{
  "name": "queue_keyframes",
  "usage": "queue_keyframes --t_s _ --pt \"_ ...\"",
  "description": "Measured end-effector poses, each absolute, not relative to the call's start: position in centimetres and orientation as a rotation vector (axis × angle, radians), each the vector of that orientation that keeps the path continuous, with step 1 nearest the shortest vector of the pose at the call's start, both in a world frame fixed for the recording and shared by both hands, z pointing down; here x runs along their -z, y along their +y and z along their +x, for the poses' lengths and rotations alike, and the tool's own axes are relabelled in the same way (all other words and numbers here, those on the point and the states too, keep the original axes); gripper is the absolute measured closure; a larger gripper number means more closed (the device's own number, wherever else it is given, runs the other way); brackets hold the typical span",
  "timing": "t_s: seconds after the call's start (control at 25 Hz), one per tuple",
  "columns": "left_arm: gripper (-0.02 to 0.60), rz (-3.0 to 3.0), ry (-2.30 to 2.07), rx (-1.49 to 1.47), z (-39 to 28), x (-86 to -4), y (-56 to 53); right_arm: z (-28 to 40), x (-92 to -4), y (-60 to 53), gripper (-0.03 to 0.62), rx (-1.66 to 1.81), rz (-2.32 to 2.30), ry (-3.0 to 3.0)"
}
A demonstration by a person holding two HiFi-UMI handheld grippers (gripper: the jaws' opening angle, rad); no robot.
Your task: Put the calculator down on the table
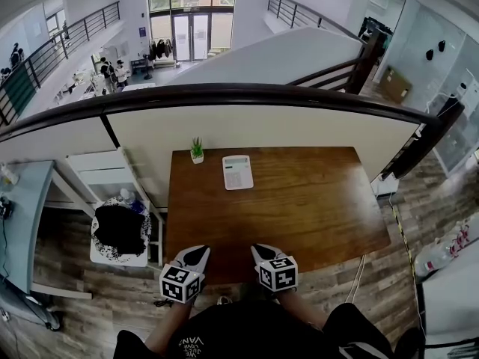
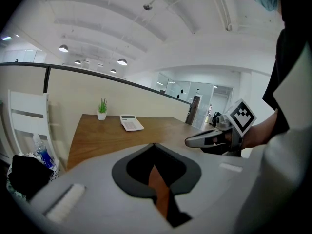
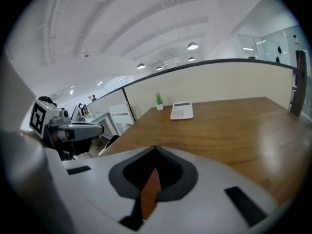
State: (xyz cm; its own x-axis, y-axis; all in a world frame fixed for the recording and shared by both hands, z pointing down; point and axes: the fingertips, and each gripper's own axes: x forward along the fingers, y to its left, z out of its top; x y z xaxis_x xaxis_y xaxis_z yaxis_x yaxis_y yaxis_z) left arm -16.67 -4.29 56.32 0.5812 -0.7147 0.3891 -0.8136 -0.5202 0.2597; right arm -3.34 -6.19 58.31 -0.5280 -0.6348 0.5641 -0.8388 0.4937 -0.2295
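Observation:
The white calculator [image 1: 237,172] lies flat on the brown wooden table [image 1: 314,215], toward the far edge and just right of a small potted plant [image 1: 197,151]. It also shows far ahead as the calculator [image 2: 130,123] in the left gripper view and the calculator [image 3: 182,110] in the right gripper view. My left gripper [image 1: 198,254] and right gripper [image 1: 262,251] hover side by side at the table's near edge, well short of the calculator. Both are shut, jaws meeting tip to tip with nothing between them: the left gripper [image 2: 154,144] and the right gripper [image 3: 155,147].
A white chair [image 1: 101,256] carrying a black bag [image 1: 118,229] stands left of the table. A low beige partition [image 1: 262,129] with a dark rail runs behind the table's far edge. A water bottle [image 2: 41,152] sits by the chair.

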Motion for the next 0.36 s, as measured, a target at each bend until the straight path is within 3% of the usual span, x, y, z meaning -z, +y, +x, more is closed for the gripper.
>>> queue_keyframes --t_s 0.36 --pt "0.569 2.386 -1.230 -0.311 -16.73 -56.68 -4.68 -3.33 -58.64 -6.44 0.580 -0.691 1.229 -2.332"
